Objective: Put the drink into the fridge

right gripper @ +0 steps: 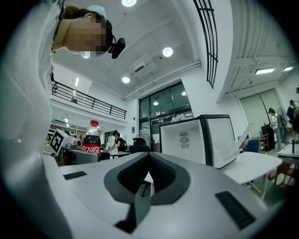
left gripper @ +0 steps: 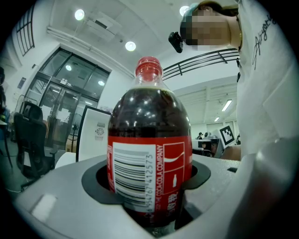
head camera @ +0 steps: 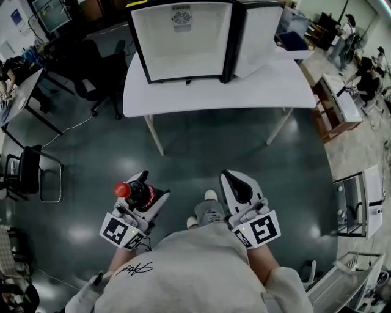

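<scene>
The drink bottle (left gripper: 148,154) reads "COCA-COLA COMPANY" and 412573.

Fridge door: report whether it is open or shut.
Open. In the head view the door stands swung out to the right of the fridge, whose white inside and fan are exposed.

1. Ahead of us, the fridge (head camera: 183,43) stands on the table (head camera: 244,92), its door open to the right.
2. Our left gripper (head camera: 153,186), with the bottle (head camera: 142,195) between its jaws, is left of our right gripper (head camera: 235,183). Both are well short of the table.
</scene>
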Motion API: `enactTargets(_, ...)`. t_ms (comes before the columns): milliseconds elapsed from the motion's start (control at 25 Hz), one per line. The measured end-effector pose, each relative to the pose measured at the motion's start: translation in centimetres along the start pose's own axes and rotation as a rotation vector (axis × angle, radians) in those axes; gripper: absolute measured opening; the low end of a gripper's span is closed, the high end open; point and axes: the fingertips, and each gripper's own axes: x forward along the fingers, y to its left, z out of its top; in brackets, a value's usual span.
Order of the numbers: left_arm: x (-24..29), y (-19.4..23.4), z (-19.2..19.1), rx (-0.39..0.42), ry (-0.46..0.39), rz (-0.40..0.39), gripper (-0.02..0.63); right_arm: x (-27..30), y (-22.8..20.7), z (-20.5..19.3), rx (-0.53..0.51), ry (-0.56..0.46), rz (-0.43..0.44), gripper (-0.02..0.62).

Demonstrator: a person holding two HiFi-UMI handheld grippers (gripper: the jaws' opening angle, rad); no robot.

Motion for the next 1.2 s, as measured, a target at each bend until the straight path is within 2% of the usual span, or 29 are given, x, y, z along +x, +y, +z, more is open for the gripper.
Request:
enactTargets(360, 1.6, 1.2, 0.2, 0.017, 0.004, 0.027, 0.318, 1.9, -1.6, -0.3, 0.014, -0.019, 0.029, 0.012)
enactTargets(1200, 10.5, 6.5, 1.8, 0.025, -0.014, 0.056, 0.318, 9.3, -9.7, 0.9, 0.005, -0.036, 0.072, 0.011)
